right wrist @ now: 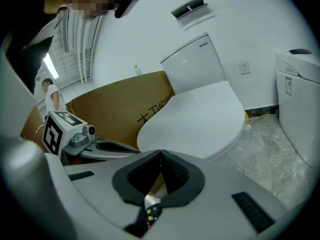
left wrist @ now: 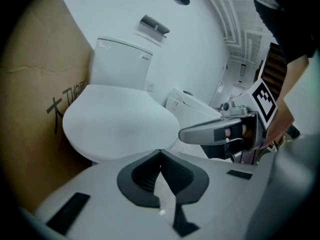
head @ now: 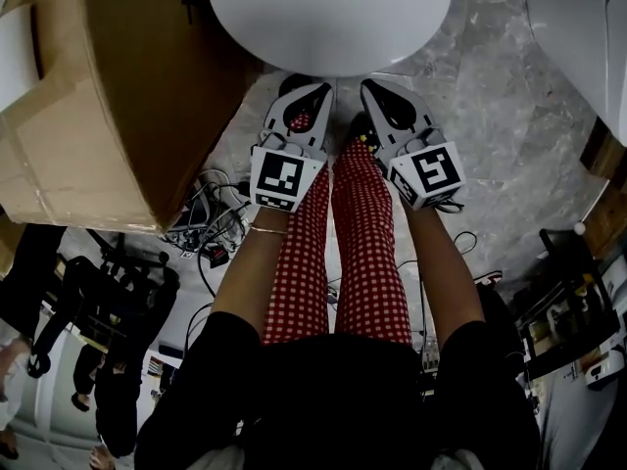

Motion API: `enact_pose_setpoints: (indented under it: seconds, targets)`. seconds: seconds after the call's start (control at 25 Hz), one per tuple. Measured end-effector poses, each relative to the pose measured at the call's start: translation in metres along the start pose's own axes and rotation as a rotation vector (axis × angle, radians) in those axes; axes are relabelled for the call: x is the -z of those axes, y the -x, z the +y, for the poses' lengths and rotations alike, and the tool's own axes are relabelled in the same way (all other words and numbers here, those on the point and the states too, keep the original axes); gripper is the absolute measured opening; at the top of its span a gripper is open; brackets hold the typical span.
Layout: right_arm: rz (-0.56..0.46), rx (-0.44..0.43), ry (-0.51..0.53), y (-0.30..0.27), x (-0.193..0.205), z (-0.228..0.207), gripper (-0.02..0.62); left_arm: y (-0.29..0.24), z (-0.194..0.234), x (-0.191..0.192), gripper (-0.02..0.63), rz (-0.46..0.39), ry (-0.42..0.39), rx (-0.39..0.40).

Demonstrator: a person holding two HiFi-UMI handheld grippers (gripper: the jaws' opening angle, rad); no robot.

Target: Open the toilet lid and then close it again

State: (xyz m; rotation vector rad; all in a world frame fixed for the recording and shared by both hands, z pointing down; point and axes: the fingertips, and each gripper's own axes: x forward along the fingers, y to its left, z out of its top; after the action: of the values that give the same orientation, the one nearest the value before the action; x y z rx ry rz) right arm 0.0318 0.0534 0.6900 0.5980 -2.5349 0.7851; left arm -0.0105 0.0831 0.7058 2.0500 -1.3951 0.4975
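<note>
The white oval plastic toilet lid [head: 328,18] lies shut over the bowl at twelve o'clock in our head view. We judge that either the lifting has not begun or the whole task is done; we cannot tell which. Our left gripper [left wrist: 160,153] and right gripper [right wrist: 160,153] hover just short of its front edge, each clenched tip to tip on nothing. Raising the lid calls for a tip slipped beneath the front lip. The head view cuts off the hinge, the lid hides the bowl, and the brown cardboard box [head: 118,96] crowds nine o'clock.
</note>
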Motion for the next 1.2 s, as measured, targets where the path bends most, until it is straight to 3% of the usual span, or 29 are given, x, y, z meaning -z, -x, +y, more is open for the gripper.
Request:
enact_pose_setpoints:
  seconds: [0.76,1.2]
  targets:
    - [0.059,0.056,-0.045,-0.016,0.027,-0.015,0.02,-0.013,0.019,0.021,0.003,0.045,0.009,-0.019]
    - [0.063,0.086,-0.072,-0.019,0.031,-0.018,0.019,-0.017,0.017,0.024,0.003,0.029,0.08,-0.012]
